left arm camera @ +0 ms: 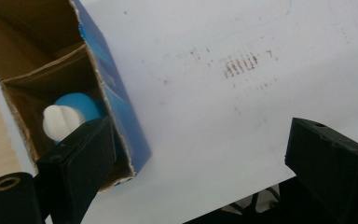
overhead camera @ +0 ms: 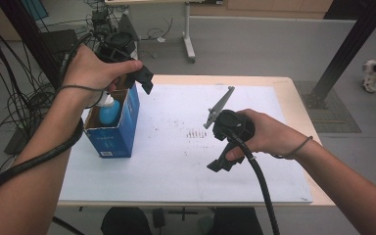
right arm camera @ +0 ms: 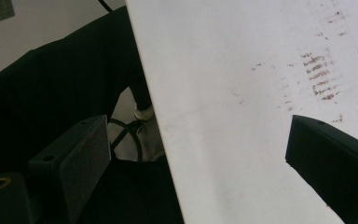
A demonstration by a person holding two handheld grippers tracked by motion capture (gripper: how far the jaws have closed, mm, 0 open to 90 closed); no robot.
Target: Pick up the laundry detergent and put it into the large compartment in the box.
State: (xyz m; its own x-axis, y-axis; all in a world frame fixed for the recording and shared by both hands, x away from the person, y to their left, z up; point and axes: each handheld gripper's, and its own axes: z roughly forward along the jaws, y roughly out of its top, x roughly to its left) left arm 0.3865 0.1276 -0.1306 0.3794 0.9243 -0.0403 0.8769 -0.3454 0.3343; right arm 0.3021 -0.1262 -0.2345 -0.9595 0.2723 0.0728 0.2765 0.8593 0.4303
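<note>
An open-topped blue carton stands on the left of the white table sheet. Inside it sits a blue bottle with a white cap. My left gripper hovers above the carton's far right corner. In the left gripper view its jaws stand wide apart and hold nothing; one jaw overlaps the carton's near wall, the other is over bare sheet. My right gripper hangs over the sheet's middle front, tilted down toward the near edge. It is open and holds nothing.
Brown smudge marks dot the sheet's centre. The wooden table edge shows at the right. Cables crowd the floor to the left. A black post rises at the far right. The person's dark-clothed legs lie below the near edge.
</note>
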